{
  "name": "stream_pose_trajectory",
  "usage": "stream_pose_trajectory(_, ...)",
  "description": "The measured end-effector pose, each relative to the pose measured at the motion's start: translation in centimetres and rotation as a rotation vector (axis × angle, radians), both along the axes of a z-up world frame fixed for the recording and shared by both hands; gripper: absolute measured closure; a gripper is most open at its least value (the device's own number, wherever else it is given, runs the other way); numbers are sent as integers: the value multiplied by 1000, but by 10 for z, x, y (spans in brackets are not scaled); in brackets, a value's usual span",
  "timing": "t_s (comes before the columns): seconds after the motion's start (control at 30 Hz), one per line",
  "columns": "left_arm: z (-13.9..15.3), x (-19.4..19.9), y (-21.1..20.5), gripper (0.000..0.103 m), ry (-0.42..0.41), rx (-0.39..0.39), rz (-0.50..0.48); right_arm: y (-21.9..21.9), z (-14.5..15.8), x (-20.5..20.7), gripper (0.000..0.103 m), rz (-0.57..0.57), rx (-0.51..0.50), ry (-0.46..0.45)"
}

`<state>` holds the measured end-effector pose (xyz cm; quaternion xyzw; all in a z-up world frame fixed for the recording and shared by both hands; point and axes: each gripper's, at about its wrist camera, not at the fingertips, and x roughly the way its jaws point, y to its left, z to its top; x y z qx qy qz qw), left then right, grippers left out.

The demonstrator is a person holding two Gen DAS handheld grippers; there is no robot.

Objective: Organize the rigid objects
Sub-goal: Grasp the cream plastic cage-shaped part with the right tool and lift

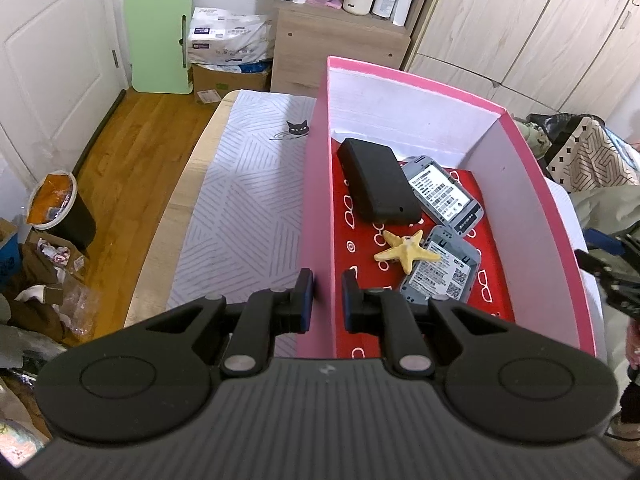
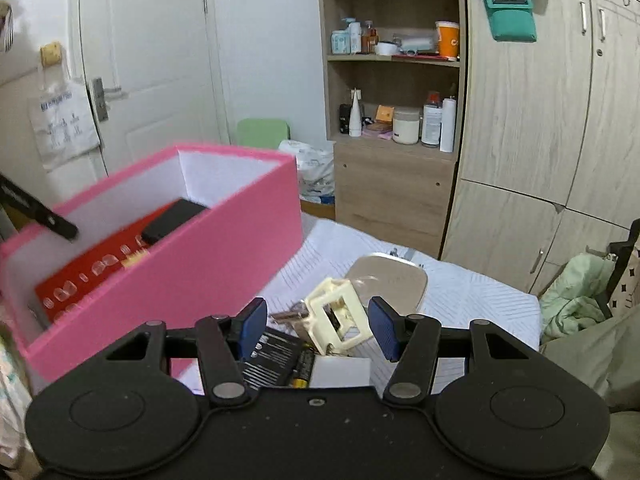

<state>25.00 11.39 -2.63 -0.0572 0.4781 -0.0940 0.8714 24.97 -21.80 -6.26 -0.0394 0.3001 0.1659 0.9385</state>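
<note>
Room: bedroom-ish spot with white doors, pale wood wardrobes and an open wooden shelf unit (image 2: 394, 92) full of bottles and jars, all out past the claws.
Surface: white cloth with grey line pattern (image 1: 244, 208) spread over the table, a little black cat print on it ahead-left of the left claw.
Left claw: left gripper (image 1: 327, 300) is pinched narrow onto the near-left wall of the pink cardboard box with white inside (image 1: 316, 184), one pad outside the wall, one inside, so it's gripping the box by its side.
Box contents: red patterned liner (image 1: 486, 216) on the bottom; ahead and right of the left claw sit a black rectangular power-bank-looking block (image 1: 378, 184), two grey labelled devices (image 1: 444, 192) (image 1: 442, 266), and a yellow starfish figure (image 1: 406, 252) resting between them, partly on the nearer grey one.
Right claw: right gripper (image 2: 318, 326) has its blue pads standing wide apart with nothing pinched.
Loose stuff: cream plastic square frame piece (image 2: 338, 318) lies tilted right between the right claw's pads, not touched by either; a beige rounded flat gadget (image 2: 390, 278) just beyond it; a black screwdriver bit set (image 2: 276, 354) and a white card (image 2: 340, 372) nearer in, under the claw.
Box from the right: sits left of the right claw, looks blurry and tilted.
</note>
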Motion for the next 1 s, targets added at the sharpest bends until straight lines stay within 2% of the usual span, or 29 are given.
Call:
stream_pose_trajectory(0.13,1,1,-3,90,4,18,-5,7,-16,14,33,-39,-37,-24)
stream_pose_trajectory(0.23,2,2,-3,90,5,23,-5,10,-23,26,33,-52,-27,-20)
stream_pose_trajectory(0.43,1,2,-4,90,7,22,0,27,-34,33,33,-68,-105,-32)
stream_pose_trajectory(0.53,2,2,-4,90,7,22,0,29,-39,36,33,-93,-114,-5)
stream_pose_trajectory(0.6,2,2,-4,90,7,22,2,27,-39,36,38,-108,-92,8)
stream_pose_trajectory(0.9,2,1,-4,90,7,20,5,13,-29,22,39,-126,31,3)
stream_pose_trajectory(1.0,2,1,-3,90,8,19,8,13,-25,17,39,-118,43,-11)
